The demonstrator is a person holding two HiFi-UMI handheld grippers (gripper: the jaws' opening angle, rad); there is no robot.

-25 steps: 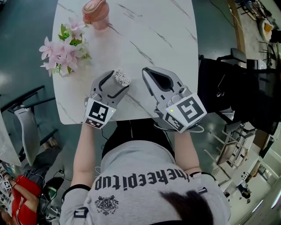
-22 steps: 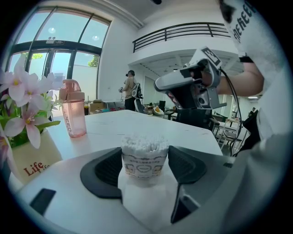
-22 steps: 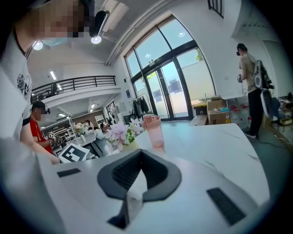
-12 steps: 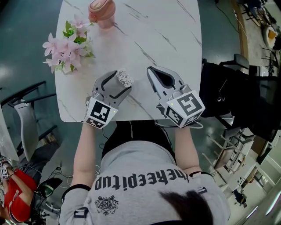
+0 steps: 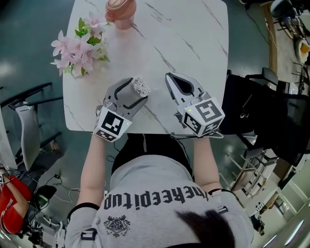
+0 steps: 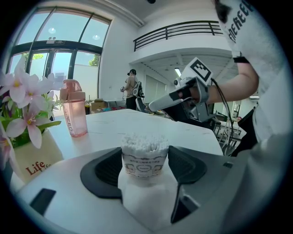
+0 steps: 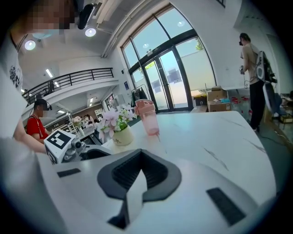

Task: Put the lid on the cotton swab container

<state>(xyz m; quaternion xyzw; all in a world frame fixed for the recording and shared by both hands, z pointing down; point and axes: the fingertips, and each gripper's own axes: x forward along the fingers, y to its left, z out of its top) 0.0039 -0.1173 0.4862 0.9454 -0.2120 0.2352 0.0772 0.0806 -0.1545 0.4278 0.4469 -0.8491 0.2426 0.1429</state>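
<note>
My left gripper [image 5: 137, 90] is shut on the cotton swab container [image 5: 141, 87], a small round tub packed with white swabs and with no lid on it. In the left gripper view the container [image 6: 144, 157] stands upright between the dark pads [image 6: 106, 170]. My right gripper [image 5: 171, 77] hovers just to its right over the marble table [image 5: 193, 43], a small gap apart. Its jaws are shut, and in the right gripper view [image 7: 138, 158] I see nothing between them. No lid shows in any view.
A pink water bottle [image 5: 120, 8] stands at the table's far edge, with a pot of pink flowers [image 5: 77, 46] at the far left. A black chair [image 5: 252, 106] sits off the table's right side. Both grippers hover near the table's front edge [image 5: 145, 131].
The head view has shifted a little, so the table sits further right in the picture. Both grippers keep the same pose and spacing, and the left one still holds the container.
</note>
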